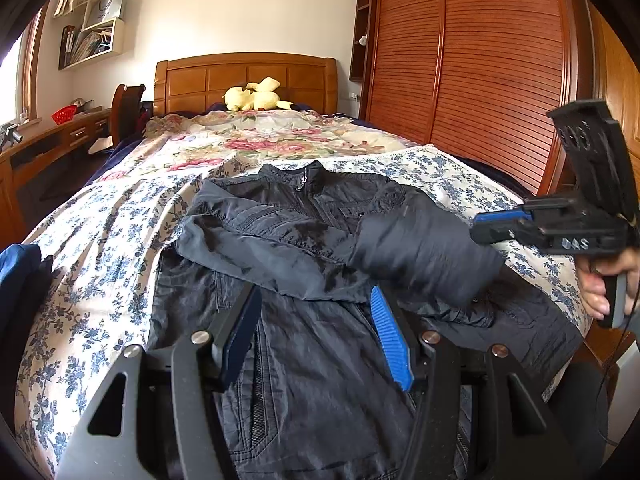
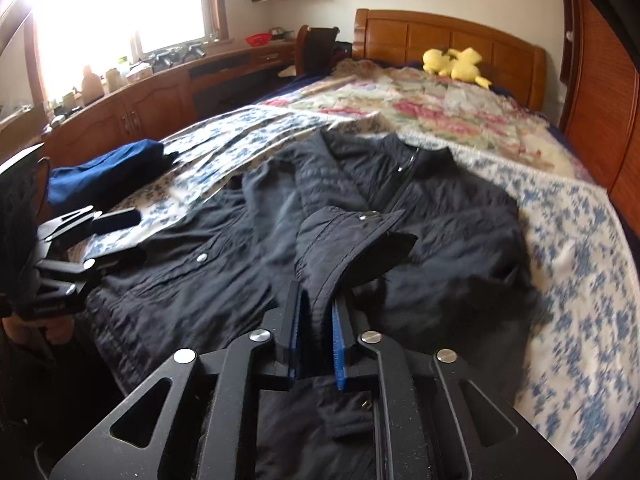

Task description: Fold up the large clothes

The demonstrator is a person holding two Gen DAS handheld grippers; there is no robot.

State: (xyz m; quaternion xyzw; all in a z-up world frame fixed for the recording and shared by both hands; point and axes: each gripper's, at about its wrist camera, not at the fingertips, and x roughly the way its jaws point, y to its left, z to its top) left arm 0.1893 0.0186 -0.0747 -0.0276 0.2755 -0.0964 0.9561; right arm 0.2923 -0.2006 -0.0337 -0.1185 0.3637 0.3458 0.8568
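The jacket [image 2: 400, 216] lies flat mid-frame on the bed [image 2: 580, 248]. The right gripper [image 2: 318, 320] has the cuff [image 2: 348, 248] between barely parted jaws; lay it flat before letting go. The left gripper [image 1: 316, 332] stands half open, empty.

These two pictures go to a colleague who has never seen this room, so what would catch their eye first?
A dark jacket lies spread across the flowered bedspread, one sleeve cuff between the right gripper fingers. A yellow plush toy sits by the wooden headboard. The left gripper hovers open over the jacket's lower part.
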